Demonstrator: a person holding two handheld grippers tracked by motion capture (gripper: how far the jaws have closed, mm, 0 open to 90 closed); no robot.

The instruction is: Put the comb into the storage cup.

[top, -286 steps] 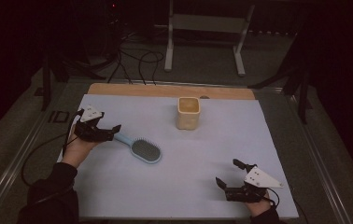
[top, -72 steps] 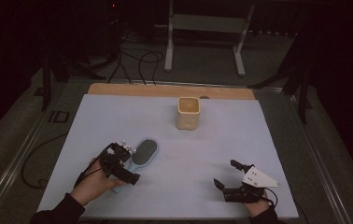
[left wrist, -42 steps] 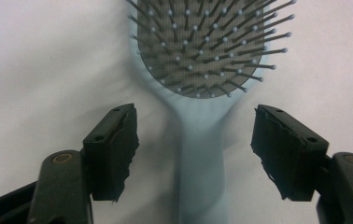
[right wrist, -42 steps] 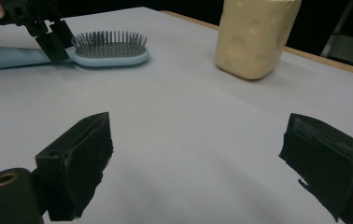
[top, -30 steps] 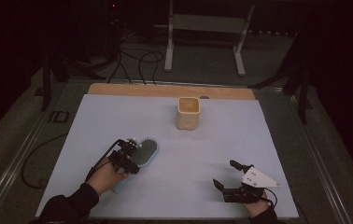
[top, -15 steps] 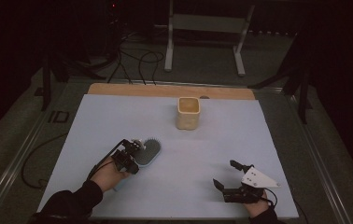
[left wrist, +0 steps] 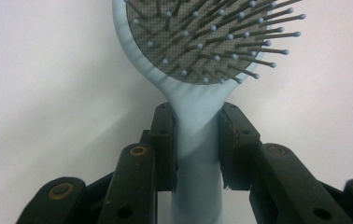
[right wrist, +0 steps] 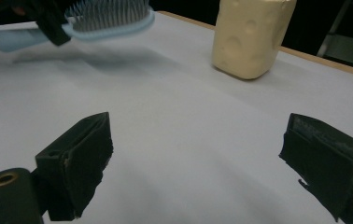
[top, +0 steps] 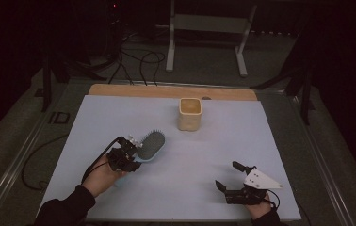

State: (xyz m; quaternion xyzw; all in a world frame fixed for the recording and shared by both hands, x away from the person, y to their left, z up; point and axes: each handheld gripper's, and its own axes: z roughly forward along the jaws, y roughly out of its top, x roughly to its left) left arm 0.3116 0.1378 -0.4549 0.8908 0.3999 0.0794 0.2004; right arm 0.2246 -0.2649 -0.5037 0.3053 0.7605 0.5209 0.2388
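From where I stand, the left claw (top: pixel 130 151) is clenched on the hairbrush (top: pixel 150 145), its pads pinching the pale blue handle just below the head, bristles facing up. That low grip near the neck probably keeps the heavy head from tipping. The jaws have just been closing on the handle, and the brush hangs clear of the bench (top: pixel 214 141), its shadow beneath it. The cream cup (top: pixel 190 113) stands at about two o'clock from the brush, well apart, a likely place for it. The right claw (top: pixel 232 176) rests released near the bench's five o'clock corner, nothing between its jaws, seemingly waiting.
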